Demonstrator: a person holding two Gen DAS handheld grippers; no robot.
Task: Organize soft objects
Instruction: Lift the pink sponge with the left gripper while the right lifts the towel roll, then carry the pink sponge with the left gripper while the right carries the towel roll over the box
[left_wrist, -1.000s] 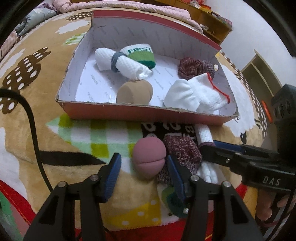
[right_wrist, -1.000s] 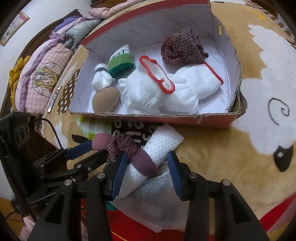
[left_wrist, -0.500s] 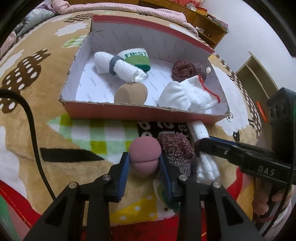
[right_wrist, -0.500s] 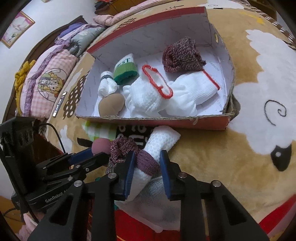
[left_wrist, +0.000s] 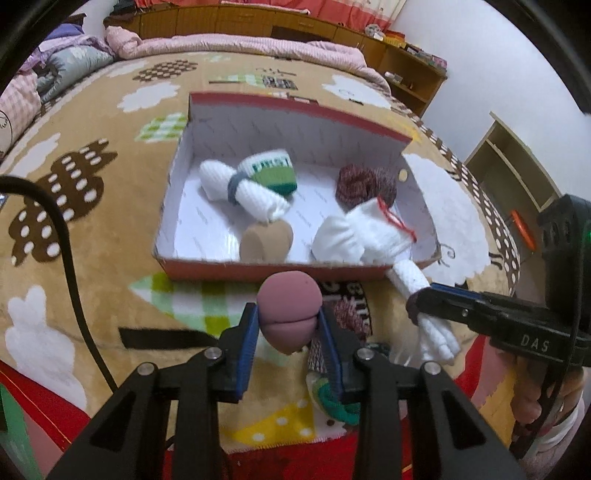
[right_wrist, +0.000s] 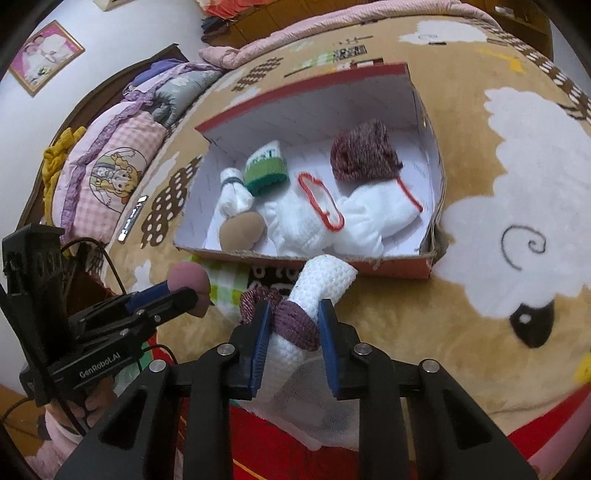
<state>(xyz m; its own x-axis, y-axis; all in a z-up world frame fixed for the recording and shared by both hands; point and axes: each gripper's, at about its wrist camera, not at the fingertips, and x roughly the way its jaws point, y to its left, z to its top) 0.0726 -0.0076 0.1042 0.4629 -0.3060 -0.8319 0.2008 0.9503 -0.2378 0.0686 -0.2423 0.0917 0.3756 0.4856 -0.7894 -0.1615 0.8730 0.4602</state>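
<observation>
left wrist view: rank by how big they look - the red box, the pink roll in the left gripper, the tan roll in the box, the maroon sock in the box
1. red box, by far.
2. pink roll, though it is nearest the camera, which flatters it.
3 and 4. tan roll and maroon sock: they look about alike and both are partly hidden, so no ranking.

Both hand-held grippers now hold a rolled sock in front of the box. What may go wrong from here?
1. The left hand-held gripper pinches only the lower part of the round pink roll; it may slip out.
2. The right hand-held gripper grips the white roll at its maroon band; the loose ends could unroll.
3. The box is already crowded on its right, so the white roll may catch on the near wall.
</observation>
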